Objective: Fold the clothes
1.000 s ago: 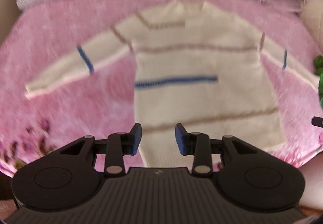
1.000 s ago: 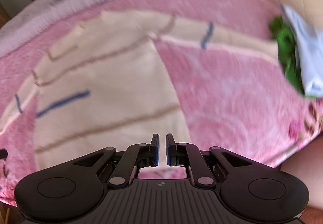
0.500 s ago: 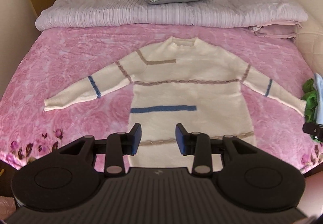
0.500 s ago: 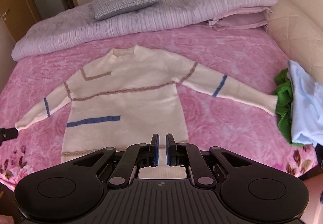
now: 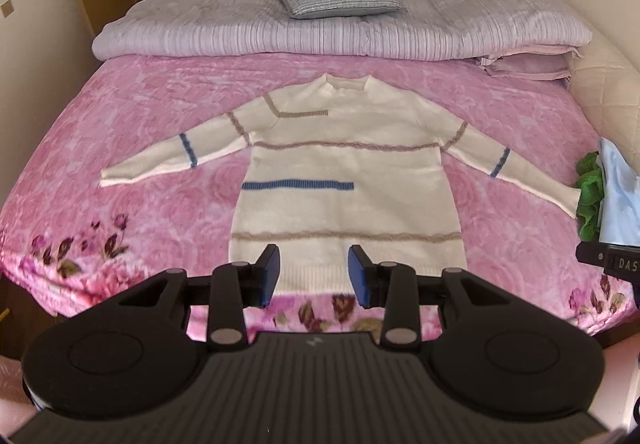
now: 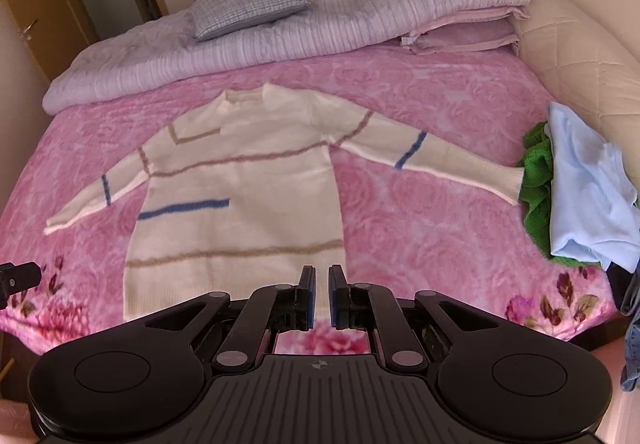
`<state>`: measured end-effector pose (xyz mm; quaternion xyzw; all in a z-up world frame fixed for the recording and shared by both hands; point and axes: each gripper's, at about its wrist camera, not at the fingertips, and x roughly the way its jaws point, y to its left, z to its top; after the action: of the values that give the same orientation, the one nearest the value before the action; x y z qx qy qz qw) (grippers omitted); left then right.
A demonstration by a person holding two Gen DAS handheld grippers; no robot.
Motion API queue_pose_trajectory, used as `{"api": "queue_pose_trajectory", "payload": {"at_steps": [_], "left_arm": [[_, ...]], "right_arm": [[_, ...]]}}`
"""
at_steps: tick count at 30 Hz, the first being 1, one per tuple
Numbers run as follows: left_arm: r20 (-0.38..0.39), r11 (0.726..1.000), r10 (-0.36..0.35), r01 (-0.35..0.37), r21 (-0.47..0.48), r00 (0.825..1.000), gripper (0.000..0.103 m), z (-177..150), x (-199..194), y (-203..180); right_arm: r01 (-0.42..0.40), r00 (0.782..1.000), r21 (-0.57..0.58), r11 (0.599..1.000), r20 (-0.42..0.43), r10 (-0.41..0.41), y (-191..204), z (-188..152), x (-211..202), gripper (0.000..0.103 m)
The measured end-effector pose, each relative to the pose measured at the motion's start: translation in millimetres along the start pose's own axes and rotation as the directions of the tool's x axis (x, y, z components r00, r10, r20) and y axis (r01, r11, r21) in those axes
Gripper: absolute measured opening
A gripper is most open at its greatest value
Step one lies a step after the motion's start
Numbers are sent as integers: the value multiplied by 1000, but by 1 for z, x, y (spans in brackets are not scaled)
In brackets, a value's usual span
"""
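Both cameras have drawn back since a second ago, so the whole bed now shows. Left view: the left gripper (image 5: 314, 276) hangs spread wide and empty, low centre, over the hem of the flat knitted sweater (image 5: 344, 179) on the fluffy pink blanket (image 5: 132, 203). Right view: the right gripper (image 6: 322, 294) is nearly closed, seemingly empty; crumpled clothes (image 6: 576, 187) touch the sleeve's cuff at right.

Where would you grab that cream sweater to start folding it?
Probably a cuff. The sweater lies flat with both sleeves spread wide, so each cuff is a free end at the outer edge. Come from that side, slide one finger under, then carry the sleeve across the body. The right cuff touches the green garment.
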<state>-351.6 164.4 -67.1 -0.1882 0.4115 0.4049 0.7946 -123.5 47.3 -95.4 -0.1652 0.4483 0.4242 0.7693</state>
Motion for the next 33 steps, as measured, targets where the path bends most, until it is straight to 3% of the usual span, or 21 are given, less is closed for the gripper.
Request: {"api": "queue_pose_trajectory", "payload": {"at_steps": [17,33], "left_arm": [[5,1000,18,-18,-22,1000,36,-49,-43,-5],[12,1000,12,-12,-5,1000,36,-54,-48,-5]], "right_arm": [[-27,998,8,1000,-48,28,-12,-46,-34,8],[-10,999,7,1000,-45,10,-2,-50,-43,8]]}}
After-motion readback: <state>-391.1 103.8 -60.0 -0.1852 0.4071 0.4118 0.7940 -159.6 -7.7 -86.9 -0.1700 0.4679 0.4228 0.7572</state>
